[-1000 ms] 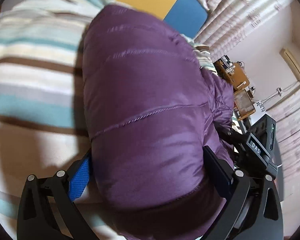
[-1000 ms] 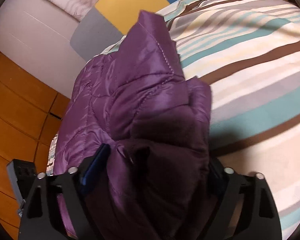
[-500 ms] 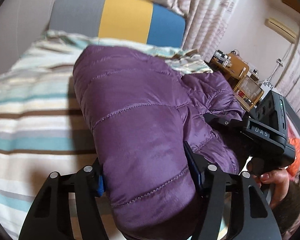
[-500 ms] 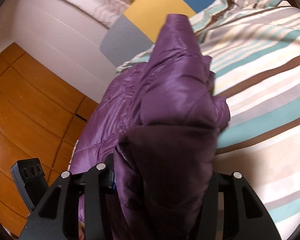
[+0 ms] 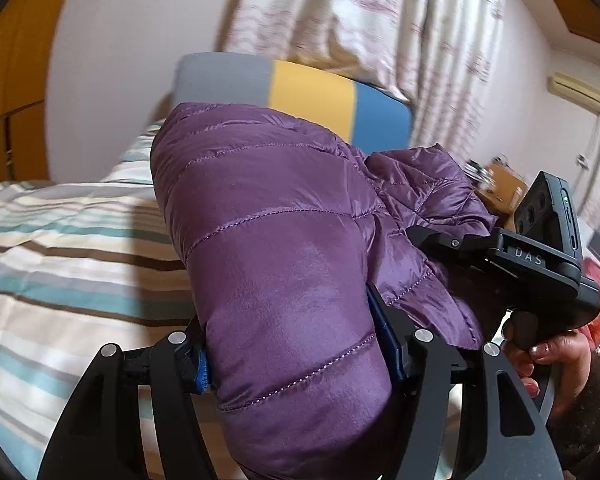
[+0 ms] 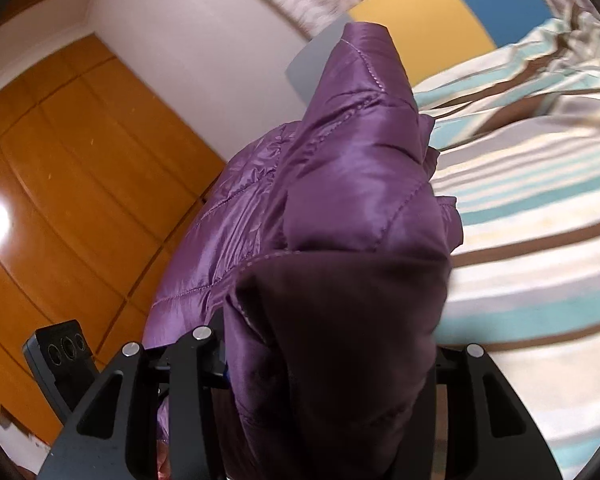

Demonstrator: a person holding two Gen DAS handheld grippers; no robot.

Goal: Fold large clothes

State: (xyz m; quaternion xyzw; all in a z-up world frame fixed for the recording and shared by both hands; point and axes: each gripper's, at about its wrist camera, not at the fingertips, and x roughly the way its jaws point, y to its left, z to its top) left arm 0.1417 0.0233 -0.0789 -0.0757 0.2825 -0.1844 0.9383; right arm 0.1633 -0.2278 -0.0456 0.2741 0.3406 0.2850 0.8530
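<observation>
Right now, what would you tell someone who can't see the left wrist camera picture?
The left gripper is shut on a thick fold of a puffy purple jacket above a striped bed cover. At right, a hand holds the right gripper, also in the jacket; a grey, yellow and blue headboard is behind.

The left gripper (image 5: 296,344) had its jaws closed on a thick fold of the purple quilted jacket (image 5: 268,232), the blue pads pressing into both sides of the padding. The jacket bulged up between the fingers and spread over the striped bedding (image 5: 60,264). At the right, the right gripper (image 5: 540,256) bit into another part of the jacket, held by a hand (image 5: 548,356). Behind stood a grey, yellow and blue headboard (image 5: 300,88) and patterned curtains (image 5: 360,20).
</observation>
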